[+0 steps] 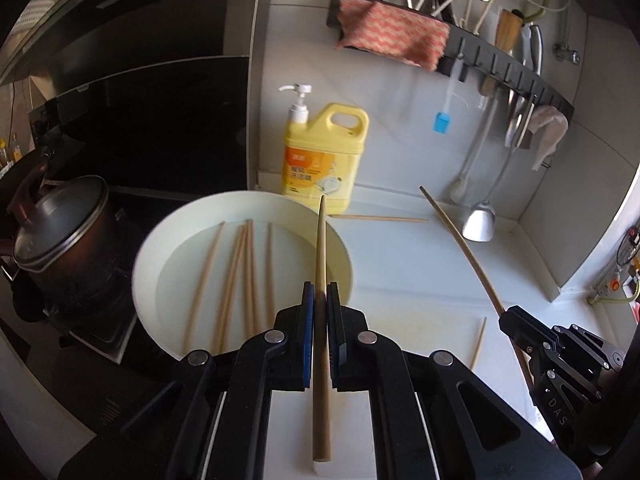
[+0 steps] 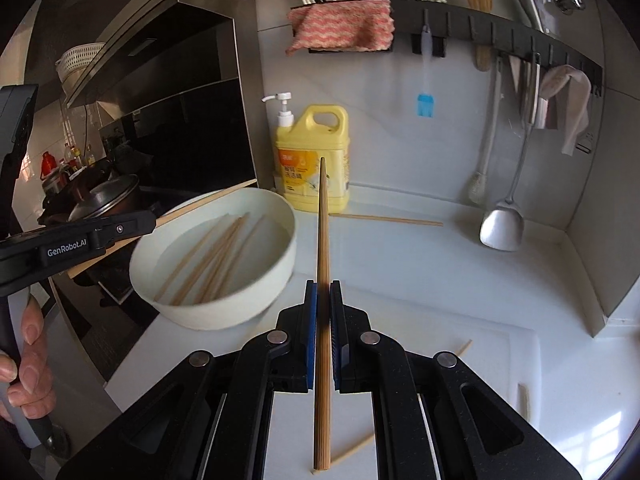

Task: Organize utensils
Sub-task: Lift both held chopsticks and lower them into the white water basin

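A white bowl (image 1: 152,264) with several wooden chopsticks (image 1: 236,272) in it stands on the white counter, also in the right wrist view (image 2: 240,308). My left gripper (image 1: 320,292) is shut on a chopstick (image 1: 321,248) held over the bowl's right rim. My right gripper (image 2: 323,292) is shut on another chopstick (image 2: 322,232), right of the bowl; it shows in the left wrist view (image 1: 516,320). Loose chopsticks lie on the counter: one by the soap bottle (image 2: 392,219), others near the front (image 2: 464,347), (image 1: 478,342).
A yellow dish soap bottle (image 1: 324,160) stands behind the bowl. A pot with lid (image 1: 60,224) sits on the stove at left. A wall rack (image 2: 500,24) holds a pink cloth, blue brush, ladle (image 2: 502,228) and other utensils.
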`<action>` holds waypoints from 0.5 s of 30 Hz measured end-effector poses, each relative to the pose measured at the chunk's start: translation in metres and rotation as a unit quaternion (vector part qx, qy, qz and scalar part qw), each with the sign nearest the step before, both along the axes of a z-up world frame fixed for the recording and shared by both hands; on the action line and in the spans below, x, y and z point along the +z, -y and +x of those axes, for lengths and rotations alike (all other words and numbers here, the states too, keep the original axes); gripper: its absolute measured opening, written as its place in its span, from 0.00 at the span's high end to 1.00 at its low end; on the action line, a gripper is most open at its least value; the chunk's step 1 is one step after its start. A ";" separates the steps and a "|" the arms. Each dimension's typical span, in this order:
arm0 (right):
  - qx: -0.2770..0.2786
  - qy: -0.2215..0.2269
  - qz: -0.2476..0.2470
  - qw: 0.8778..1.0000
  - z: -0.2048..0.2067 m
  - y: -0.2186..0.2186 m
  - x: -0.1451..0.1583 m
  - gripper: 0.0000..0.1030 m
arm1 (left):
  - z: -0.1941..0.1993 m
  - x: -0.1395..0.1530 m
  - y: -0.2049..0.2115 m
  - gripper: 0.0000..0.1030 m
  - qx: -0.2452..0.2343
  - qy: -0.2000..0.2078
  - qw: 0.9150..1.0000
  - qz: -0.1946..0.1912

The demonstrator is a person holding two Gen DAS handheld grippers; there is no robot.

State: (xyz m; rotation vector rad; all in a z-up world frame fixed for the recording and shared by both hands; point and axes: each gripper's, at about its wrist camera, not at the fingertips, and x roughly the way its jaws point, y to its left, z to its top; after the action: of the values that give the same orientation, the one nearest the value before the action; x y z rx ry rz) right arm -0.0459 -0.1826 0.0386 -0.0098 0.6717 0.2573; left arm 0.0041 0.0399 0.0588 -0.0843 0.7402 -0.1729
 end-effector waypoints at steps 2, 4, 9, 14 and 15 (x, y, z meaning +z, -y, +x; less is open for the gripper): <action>0.000 -0.001 0.008 1.000 0.017 -0.025 0.003 0.94 | 0.017 0.001 -0.023 0.94 0.001 -0.001 1.000 0.004; 0.000 -0.004 0.016 1.000 0.031 -0.050 0.004 0.94 | 0.033 -0.001 -0.046 0.94 -0.004 0.000 1.000 0.007; -0.010 -0.023 0.036 0.999 0.070 -0.102 -0.003 0.94 | 0.069 -0.014 -0.087 0.94 -0.026 -0.022 0.999 0.015; 0.001 -0.049 0.045 0.998 0.098 -0.139 -0.016 0.94 | 0.095 -0.032 -0.110 0.94 -0.034 -0.047 0.998 0.008; 0.003 -0.056 0.046 0.997 0.103 -0.145 -0.019 0.94 | 0.099 -0.036 -0.112 0.94 -0.035 -0.051 0.998 0.006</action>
State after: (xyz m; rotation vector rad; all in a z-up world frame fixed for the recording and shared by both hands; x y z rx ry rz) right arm 0.0572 -0.0381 0.0192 0.0905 0.7699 0.2966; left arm 0.1032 0.1524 0.0231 -0.0552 0.8464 -0.2318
